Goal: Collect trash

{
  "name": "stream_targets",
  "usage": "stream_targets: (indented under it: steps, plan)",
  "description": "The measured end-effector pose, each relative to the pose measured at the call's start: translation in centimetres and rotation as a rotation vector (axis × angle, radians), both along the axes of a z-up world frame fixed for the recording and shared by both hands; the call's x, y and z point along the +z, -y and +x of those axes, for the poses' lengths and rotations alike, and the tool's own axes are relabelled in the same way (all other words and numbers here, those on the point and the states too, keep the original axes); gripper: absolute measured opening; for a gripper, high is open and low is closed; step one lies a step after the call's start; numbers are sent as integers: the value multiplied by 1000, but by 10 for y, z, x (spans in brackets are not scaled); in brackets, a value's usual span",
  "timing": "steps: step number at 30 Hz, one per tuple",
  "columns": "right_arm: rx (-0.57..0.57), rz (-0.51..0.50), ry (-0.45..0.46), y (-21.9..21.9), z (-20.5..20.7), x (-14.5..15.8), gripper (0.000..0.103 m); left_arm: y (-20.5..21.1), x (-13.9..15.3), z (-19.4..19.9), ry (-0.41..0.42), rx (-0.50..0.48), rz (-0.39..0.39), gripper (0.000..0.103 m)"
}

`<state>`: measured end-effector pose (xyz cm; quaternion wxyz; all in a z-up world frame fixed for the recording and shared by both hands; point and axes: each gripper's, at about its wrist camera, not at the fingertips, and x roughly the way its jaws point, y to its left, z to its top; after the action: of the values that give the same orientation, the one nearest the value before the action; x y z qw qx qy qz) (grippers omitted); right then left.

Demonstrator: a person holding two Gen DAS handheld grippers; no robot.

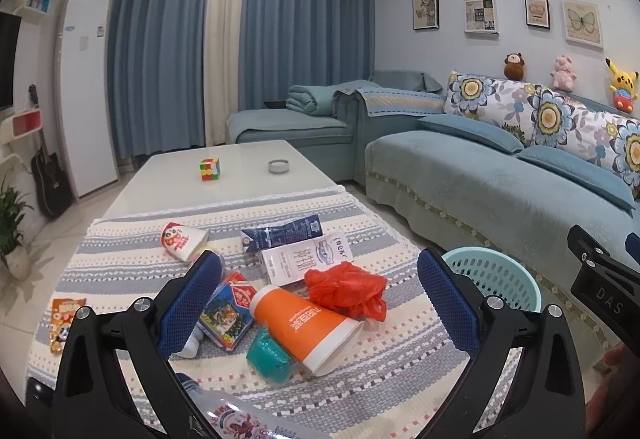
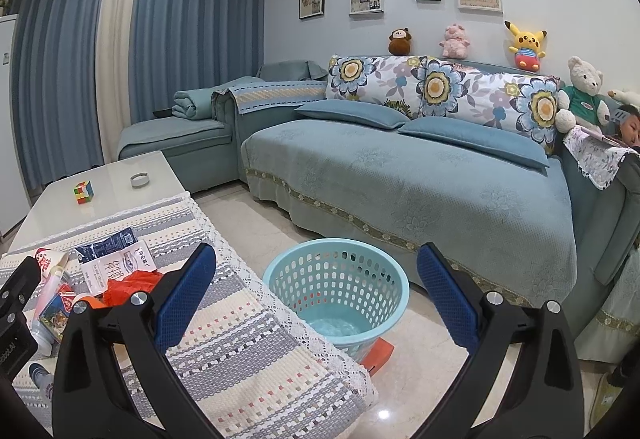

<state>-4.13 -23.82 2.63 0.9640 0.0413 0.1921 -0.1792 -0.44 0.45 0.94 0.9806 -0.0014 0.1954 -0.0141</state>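
Trash lies on the striped tablecloth (image 1: 120, 263): an orange paper cup (image 1: 304, 327) on its side, a red plastic bag (image 1: 346, 289), a white carton (image 1: 304, 259), a dark blue carton (image 1: 280, 233), a red-and-white cup (image 1: 182, 241), a card box (image 1: 228, 313), a teal wad (image 1: 268, 357), a snack wrapper (image 1: 64, 319) and a plastic bottle (image 1: 240, 419). My left gripper (image 1: 320, 303) is open above the orange cup, holding nothing. My right gripper (image 2: 316, 295) is open and empty above the light blue basket (image 2: 340, 295) on the floor.
A Rubik's cube (image 1: 211, 169) and a small round dish (image 1: 279, 166) sit on the far bare tabletop. A blue sofa (image 2: 420, 175) runs along the right behind the basket. An orange object (image 2: 378, 355) lies under the basket. A child (image 2: 630, 131) lies at the far right.
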Motion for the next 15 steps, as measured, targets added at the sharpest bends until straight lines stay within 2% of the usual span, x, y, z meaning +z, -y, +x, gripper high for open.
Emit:
stream_targets:
  steps: [15]
  plan:
    - [1, 2, -1, 0, 0, 0, 95, -3, 0, 0, 4, 1, -9, 95]
